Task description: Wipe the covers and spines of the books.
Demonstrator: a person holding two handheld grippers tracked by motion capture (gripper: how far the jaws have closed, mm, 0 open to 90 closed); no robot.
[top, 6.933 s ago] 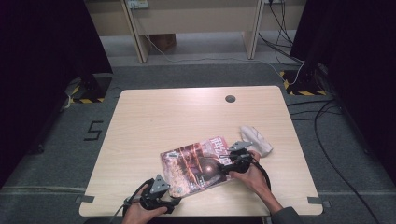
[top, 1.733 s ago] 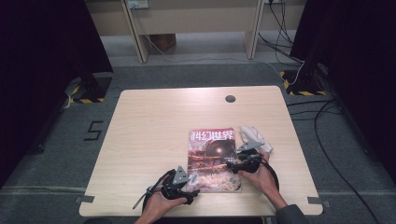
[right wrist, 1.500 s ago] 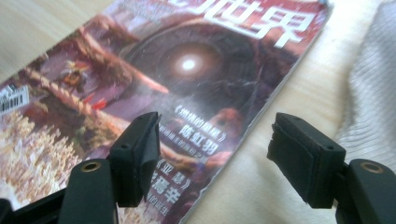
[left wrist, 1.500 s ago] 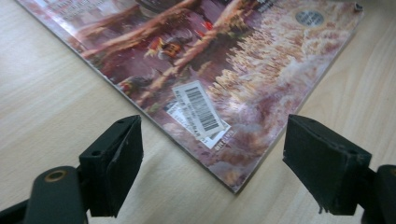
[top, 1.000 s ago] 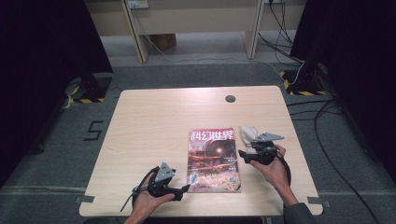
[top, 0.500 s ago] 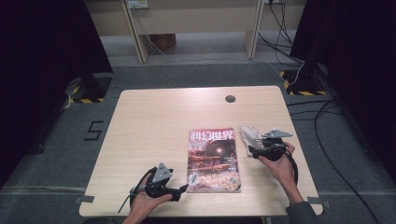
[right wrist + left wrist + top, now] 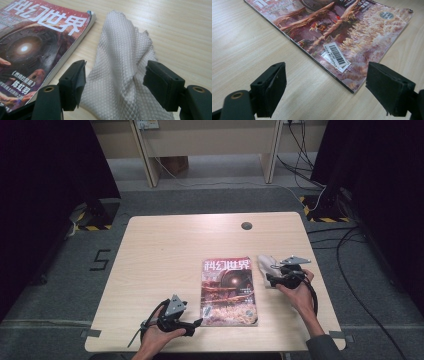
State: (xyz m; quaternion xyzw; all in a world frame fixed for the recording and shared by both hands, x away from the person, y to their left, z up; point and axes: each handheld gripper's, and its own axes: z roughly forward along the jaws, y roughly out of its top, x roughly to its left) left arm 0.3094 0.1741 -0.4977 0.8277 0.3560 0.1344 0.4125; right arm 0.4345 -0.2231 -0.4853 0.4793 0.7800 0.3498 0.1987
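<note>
White cloth (image 7: 122,67): waffle-textured, crumpled into soft folds, lying flat on the table right of the magazine, just beside its upper right corner; a jagged hem shows at its far edge. Touching the magazine or not, hard to tell.

Magazine (image 7: 229,291): closed, face up, cover upright toward the person, white title characters on red, glowing sphere art below. White barcode sticker near the lower left corner. Lies flat, right of table centre.

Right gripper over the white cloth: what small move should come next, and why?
Probably lower the right gripper a little and close on the white cloth. Its jaws stand open astride the crumpled cloth, not yet pinching it, beside the magazine.
</note>
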